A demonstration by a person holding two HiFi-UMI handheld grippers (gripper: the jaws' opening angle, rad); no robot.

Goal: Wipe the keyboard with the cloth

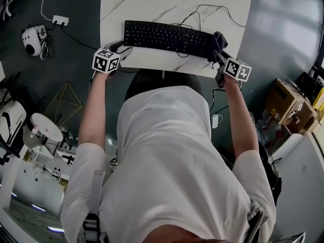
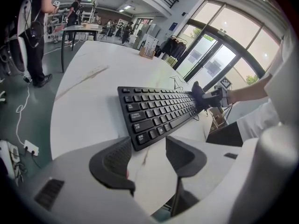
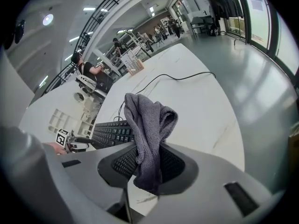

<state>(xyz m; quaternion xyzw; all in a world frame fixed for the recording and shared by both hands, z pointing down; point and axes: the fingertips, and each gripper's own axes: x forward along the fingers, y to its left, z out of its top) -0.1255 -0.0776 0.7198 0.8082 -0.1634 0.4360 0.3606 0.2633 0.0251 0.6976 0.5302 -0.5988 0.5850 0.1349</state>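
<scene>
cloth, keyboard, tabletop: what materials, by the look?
Cloth: grey knit or terry fabric, matte; fuzzy nap, limp folds. Keyboard: black plastic, probably, matte keys. Tabletop: white marble-look slab, grey veins, faint sheen; stone or laminate, cannot tell.

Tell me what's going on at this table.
A person stands at a white table with a gripper in each hand. The right gripper is shut on a grey cloth, held at the right end of a black keyboard. The left gripper is open and empty, by the keyboard's left end. Whether the cloth touches the keys is unclear.
</scene>
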